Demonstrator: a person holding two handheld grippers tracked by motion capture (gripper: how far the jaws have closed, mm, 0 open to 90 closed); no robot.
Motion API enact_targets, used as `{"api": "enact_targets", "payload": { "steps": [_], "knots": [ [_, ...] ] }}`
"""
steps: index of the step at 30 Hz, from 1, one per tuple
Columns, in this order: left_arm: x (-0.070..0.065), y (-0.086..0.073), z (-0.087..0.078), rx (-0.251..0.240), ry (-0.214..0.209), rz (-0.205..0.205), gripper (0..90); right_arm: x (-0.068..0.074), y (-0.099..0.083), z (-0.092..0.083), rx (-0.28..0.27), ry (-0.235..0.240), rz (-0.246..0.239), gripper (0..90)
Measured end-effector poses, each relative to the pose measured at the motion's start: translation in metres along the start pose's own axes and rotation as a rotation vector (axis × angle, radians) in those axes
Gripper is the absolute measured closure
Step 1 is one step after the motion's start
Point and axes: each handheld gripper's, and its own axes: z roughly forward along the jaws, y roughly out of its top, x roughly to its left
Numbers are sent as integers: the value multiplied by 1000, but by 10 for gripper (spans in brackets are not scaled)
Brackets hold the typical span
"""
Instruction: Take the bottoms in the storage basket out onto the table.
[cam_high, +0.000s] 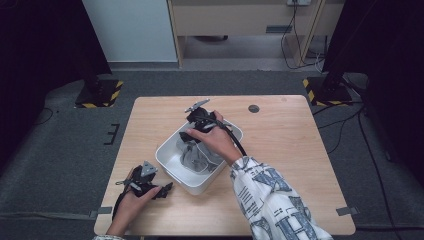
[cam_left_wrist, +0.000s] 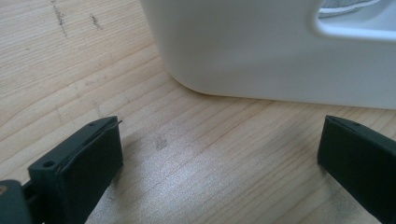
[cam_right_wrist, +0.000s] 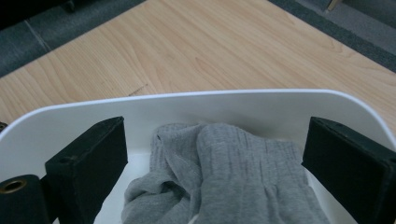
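Clearly the grey cloth between the wide-open jaws of the right gripper looks soft and light, best pinched at its raised fold just ahead.

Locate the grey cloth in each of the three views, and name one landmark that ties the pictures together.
High view: the grey cloth lies inside the white tub at table centre, just under the right tool.
Left gripper view: the cloth cannot be made out; a pale patch shows through the tub's handle opening, too little to identify.
Right gripper view: bottom centre, between the open jaws.
Shared landmark: the white tub.
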Motion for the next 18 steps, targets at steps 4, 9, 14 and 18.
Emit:
{"api": "enact_targets", "payload": {
  "steps": [4, 9, 14, 18],
  "knots": [
    [0, 0, 0, 0, 1, -1, 0, 4, -5, 10, 19, -3, 2, 64],
    [0, 0, 0, -1, 2, -1, 0, 3, -14, 24, 48, -3, 8, 64],
    [0, 0, 0, 0, 1, -1, 0, 2, -22, 35, 78, -3, 2, 63],
    [0, 0, 0, -1, 1, 0, 0, 2, -26, 43, 92, -8, 13, 59]
  ]
}}
